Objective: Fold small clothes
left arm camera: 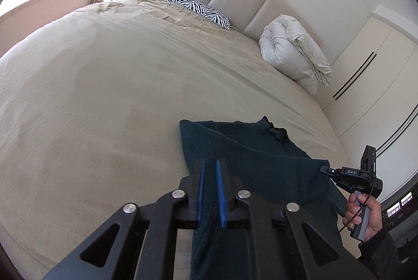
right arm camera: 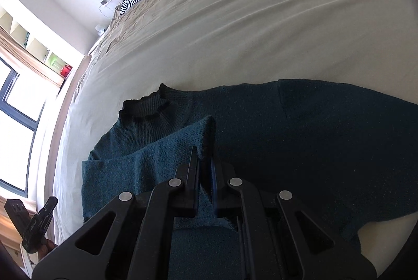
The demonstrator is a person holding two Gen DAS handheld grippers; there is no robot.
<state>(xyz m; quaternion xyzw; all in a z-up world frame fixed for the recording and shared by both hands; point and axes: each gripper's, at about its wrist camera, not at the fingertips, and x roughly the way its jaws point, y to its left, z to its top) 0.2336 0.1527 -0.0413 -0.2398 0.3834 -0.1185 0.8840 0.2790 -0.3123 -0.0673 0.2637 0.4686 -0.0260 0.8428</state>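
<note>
Teal sweater (right arm camera: 300,139) lies on the bed (left arm camera: 104,97), one sleeve (right arm camera: 162,149) folded over. Left gripper (left arm camera: 210,191) and right gripper (right arm camera: 206,175) both pinch fabric; most folds remain.

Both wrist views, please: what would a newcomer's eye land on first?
The dark teal sweater spread on the near part of the beige bed, with the right tool shut on a fold of it. Then the zebra pillow at the headboard, and the rolled white duvet beside it.
</note>
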